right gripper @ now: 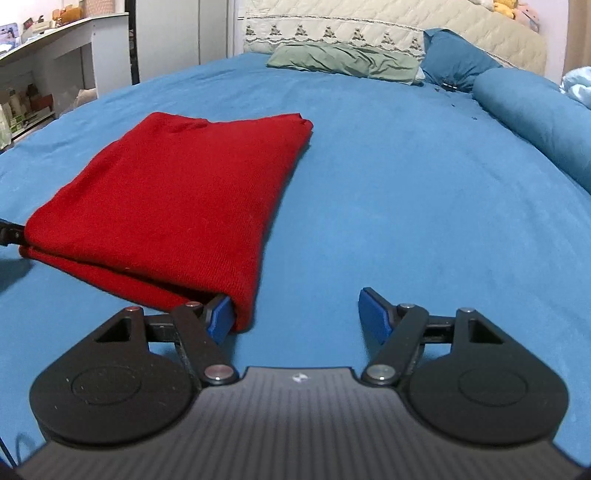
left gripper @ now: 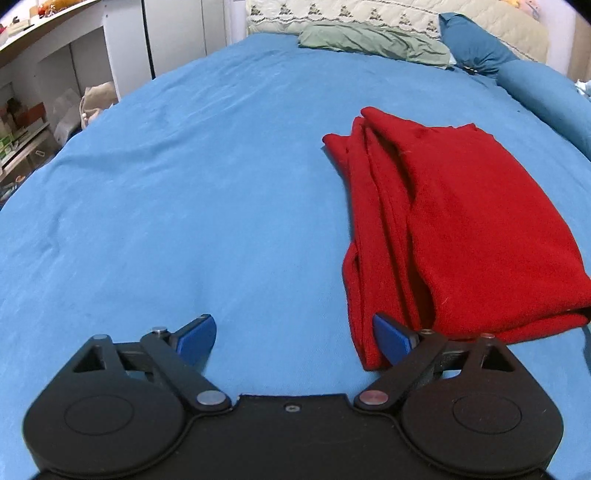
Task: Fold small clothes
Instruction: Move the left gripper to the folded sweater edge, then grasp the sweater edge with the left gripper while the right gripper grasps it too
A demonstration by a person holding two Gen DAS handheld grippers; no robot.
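A red knitted garment [left gripper: 461,229] lies folded lengthwise on the blue bed sheet [left gripper: 184,206]; it also shows in the right wrist view [right gripper: 173,199]. My left gripper [left gripper: 295,339] is open at the garment's near left corner, its right pad [left gripper: 391,339] against the cloth edge. My right gripper [right gripper: 297,314] is open at the garment's near right corner, its left pad [right gripper: 221,314] touching the fold. Neither holds the cloth. A bit of the left gripper [right gripper: 9,232] shows at the left edge of the right wrist view.
A green pillow [right gripper: 343,61], blue pillows [right gripper: 458,61] and a rolled blue blanket [right gripper: 535,118] lie at the head of the bed by a quilted headboard [right gripper: 369,22]. A white desk and shelves [right gripper: 44,66] stand to the left.
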